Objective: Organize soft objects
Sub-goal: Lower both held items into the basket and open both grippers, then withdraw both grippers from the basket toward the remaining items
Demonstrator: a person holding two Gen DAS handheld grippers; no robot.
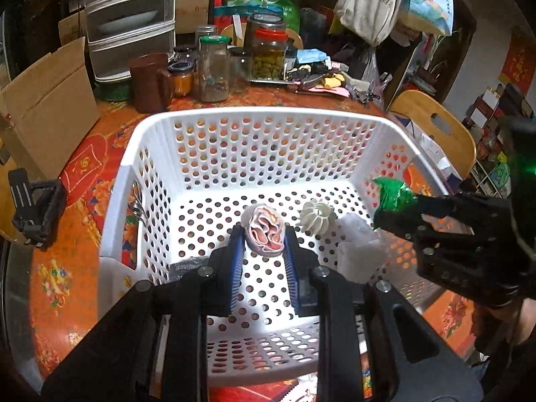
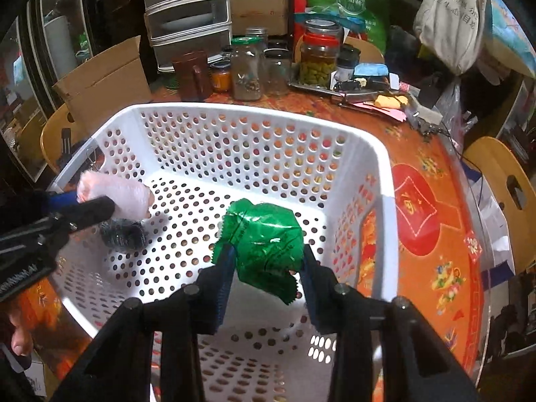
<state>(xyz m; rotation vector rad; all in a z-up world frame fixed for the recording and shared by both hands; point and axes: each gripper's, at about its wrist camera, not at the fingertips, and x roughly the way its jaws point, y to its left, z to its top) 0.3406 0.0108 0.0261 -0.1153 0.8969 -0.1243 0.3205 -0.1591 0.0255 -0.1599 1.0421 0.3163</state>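
A white perforated basket point(image 1: 261, 115) point(image 2: 254, 114) stands on the orange patterned table. My left gripper point(image 1: 263, 234) is shut on a rolled pink cloth point(image 1: 264, 231) and holds it above the basket floor; the cloth also shows in the right wrist view point(image 2: 117, 194). My right gripper point(image 2: 264, 254) is shut on a crumpled green foil packet point(image 2: 264, 238), held over the basket's right side; it also shows in the left wrist view point(image 1: 395, 197). On the basket floor lie a white ribbed ball point(image 1: 316, 217), a white soft block point(image 1: 358, 251) and a grey scrubber point(image 2: 124, 232).
Jars point(image 1: 214, 67), a brown jug point(image 1: 149, 80), a drawer unit point(image 1: 130, 23) and bags crowd the far side of the table. A cardboard box point(image 1: 47, 114) stands at the left. Wooden chairs point(image 1: 435, 127) sit at the right edge.
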